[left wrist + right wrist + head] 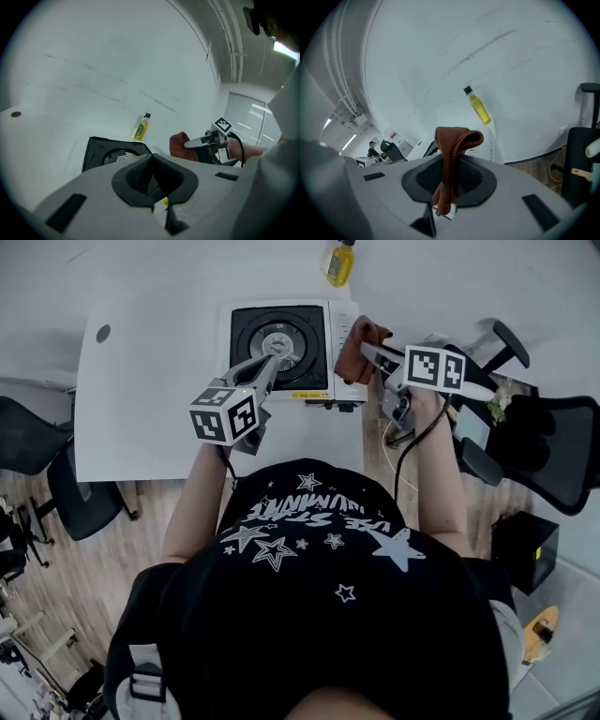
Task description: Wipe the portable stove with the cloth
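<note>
While the right claw [447,183] pinches the cloth [457,138], the left claw [153,174] hangs closed, empty, over the stove [246,337].

Portable stove [281,348] on table [150,409], near its right front edge. Bottle [339,262] on table behind stove, apart from it. Cloth [361,345] at stove's right side, between right gripper [370,354] jaws. Left gripper [272,362] over stove's front. Chair [553,451] right of table.

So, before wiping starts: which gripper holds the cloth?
The right gripper: its jaws are shut on the brown cloth, at the portable stove's right edge. The left gripper is shut on nothing, over the burner.
</note>
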`<move>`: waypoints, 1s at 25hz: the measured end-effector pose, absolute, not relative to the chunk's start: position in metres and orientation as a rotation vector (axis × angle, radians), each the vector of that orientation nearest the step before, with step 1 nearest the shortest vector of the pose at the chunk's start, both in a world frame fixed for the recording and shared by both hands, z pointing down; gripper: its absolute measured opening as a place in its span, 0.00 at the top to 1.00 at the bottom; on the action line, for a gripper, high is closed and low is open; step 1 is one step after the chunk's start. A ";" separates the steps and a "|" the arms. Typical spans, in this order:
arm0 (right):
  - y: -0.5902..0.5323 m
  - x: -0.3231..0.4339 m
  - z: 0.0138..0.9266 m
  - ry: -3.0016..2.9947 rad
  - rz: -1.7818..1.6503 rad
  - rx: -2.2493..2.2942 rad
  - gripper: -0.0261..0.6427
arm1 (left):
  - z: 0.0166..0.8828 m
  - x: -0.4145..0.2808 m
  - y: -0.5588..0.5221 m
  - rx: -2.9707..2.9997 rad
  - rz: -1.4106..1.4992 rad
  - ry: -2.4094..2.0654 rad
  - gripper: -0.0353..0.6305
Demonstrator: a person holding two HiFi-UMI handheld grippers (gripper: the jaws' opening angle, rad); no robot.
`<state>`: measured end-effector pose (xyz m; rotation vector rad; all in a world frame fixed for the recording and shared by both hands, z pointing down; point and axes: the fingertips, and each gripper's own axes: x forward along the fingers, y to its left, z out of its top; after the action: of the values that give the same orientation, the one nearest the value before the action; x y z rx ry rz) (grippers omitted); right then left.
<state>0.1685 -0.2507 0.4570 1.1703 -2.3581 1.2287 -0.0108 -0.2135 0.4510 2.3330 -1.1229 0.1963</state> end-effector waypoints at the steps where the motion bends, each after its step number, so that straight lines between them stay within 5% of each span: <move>1: -0.250 0.160 0.452 -2.376 1.222 1.155 0.86 | 0.451 -0.016 -0.213 2.329 0.196 -1.127 0.94; 25: -0.200 -0.105 0.453 -2.456 1.271 0.624 0.86 | 0.463 -0.175 -0.190 2.208 0.147 -1.241 0.94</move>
<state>-0.1053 -0.2004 0.4532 0.6242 -2.4561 1.2711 -0.1755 -0.1895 0.4625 2.2081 -1.2411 0.1472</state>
